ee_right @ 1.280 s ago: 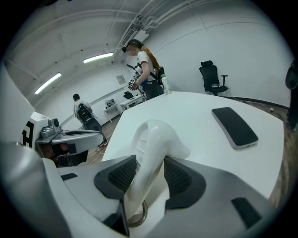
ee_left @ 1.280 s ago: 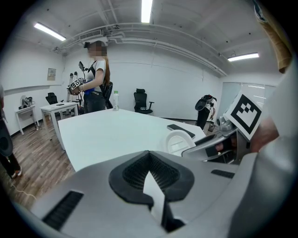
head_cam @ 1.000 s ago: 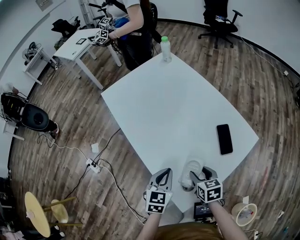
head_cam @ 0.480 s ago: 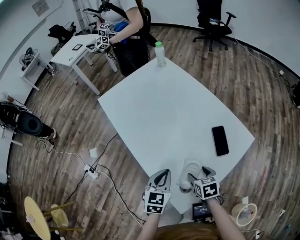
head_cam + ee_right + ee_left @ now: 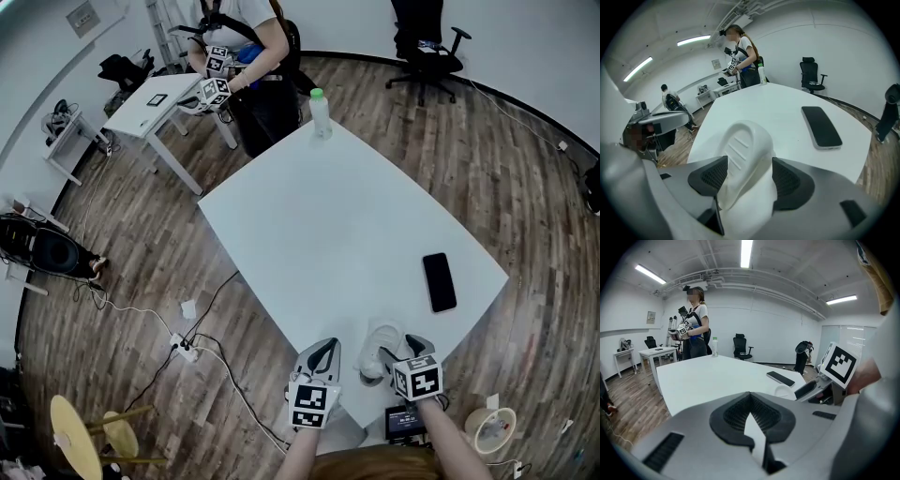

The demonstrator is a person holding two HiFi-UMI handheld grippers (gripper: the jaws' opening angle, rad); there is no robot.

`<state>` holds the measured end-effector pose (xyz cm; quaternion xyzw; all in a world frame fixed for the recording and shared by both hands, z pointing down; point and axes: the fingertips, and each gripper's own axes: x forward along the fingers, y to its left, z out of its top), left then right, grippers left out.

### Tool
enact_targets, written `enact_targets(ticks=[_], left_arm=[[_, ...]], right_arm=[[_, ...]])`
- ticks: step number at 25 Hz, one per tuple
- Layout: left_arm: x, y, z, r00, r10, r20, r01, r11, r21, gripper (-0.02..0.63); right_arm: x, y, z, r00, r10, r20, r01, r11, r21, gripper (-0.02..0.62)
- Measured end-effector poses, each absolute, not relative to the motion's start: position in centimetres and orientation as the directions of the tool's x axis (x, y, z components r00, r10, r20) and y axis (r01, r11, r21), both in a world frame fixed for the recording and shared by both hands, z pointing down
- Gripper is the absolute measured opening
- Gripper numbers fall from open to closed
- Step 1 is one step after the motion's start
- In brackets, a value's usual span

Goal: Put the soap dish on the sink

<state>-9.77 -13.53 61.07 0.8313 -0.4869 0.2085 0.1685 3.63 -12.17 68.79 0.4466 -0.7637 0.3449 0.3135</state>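
**White table, near edge: dish between the opened right jaws**

Setting: open room, wood floor (image 5: 122, 234), one large white table (image 5: 328, 216). A second person (image 5: 253, 37) stands at the far corner, beside a bottle (image 5: 321, 112) on the table. A dark phone (image 5: 439, 281) lies flat toward the right edge.

Right gripper (image 5: 401, 349): points down at the table's near edge. Its jaws have just been opening and now stand wide. The white dish (image 5: 743, 154) sits between them, ribbed face toward the gripper's camera and the rounded end pointing away across the table. The dark pads flank its two sides closely. I cannot tell for sure whether either pad still brushes it, but no squeeze shows.

Dish position: at the near edge of the table, just ahead of the right gripper's marker cube. It lies on the near side of the phone, apart from it, and right of the left gripper.

Left gripper (image 5: 321, 349): beside the right one, over the table edge, jaw tips together with nothing between them. It is apart from the dish.
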Motion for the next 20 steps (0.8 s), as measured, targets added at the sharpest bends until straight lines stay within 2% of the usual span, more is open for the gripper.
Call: enact_targets(ticks=[7, 10, 11, 20], left_arm=[[-9.3, -13.5, 60.7, 0.44, -0.743, 0.504, -0.88, -0.468, 0.079, 0.006], [-9.2, -13.5, 60.6, 0.44, -0.745, 0.501, -0.881, -0.467, 0.08, 0.006], [-9.2, -13.5, 60.7, 0.44, -0.745, 0.501, -0.881, -0.466, 0.081, 0.006], [-9.0, -13.4, 60.3, 0.439, -0.75, 0.494, -0.882, -0.464, 0.079, 0.006]], right_arm=[[4.3, -11.6, 68.4, -0.415, -0.466, 0.781, -0.895, 0.365, -0.258, 0.301], [4.8, -11.8, 67.9, -0.396, -0.507, 0.765, -0.905, 0.356, -0.232, 0.141], [4.8, -11.7, 67.8, -0.393, -0.516, 0.761, -0.907, 0.354, -0.227, 0.115], [4.9, -11.0, 67.1, -0.398, -0.527, 0.751, -0.903, 0.371, -0.218, 0.112]])
